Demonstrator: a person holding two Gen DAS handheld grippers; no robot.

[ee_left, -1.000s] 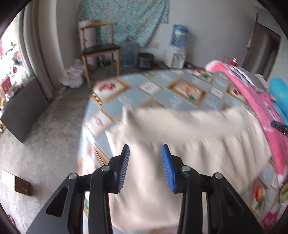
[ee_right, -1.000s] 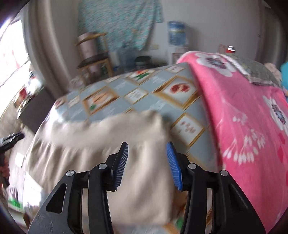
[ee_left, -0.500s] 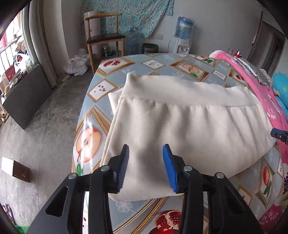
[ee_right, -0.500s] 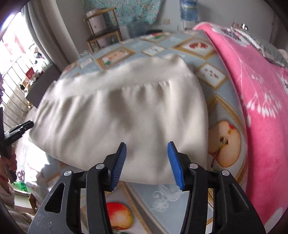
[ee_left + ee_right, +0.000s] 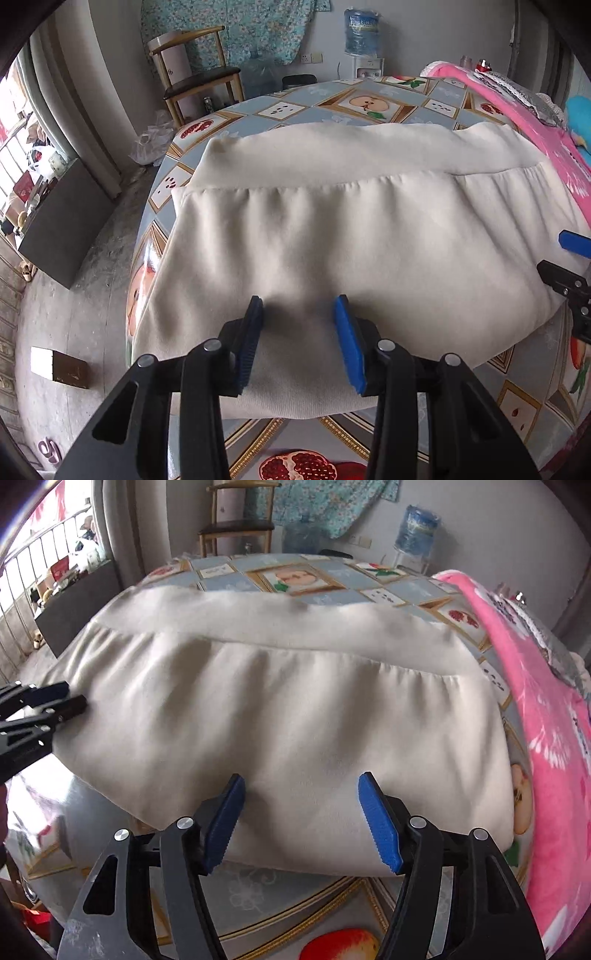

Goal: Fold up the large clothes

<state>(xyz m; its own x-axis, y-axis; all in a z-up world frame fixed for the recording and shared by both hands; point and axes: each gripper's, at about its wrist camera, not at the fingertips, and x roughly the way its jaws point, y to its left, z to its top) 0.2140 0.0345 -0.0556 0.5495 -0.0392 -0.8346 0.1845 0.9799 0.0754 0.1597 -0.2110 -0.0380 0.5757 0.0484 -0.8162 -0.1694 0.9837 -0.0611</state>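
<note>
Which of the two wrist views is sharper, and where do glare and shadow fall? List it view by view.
Left wrist view: sharp throughout; small dark shadows sit on the cream folded fabric garment beneath the fingers; fisheye bends the room edges. Right wrist view: softer, the garment's far band smeared; window glare whitens the fruit-print glossy tablecloth at lower left.
</note>
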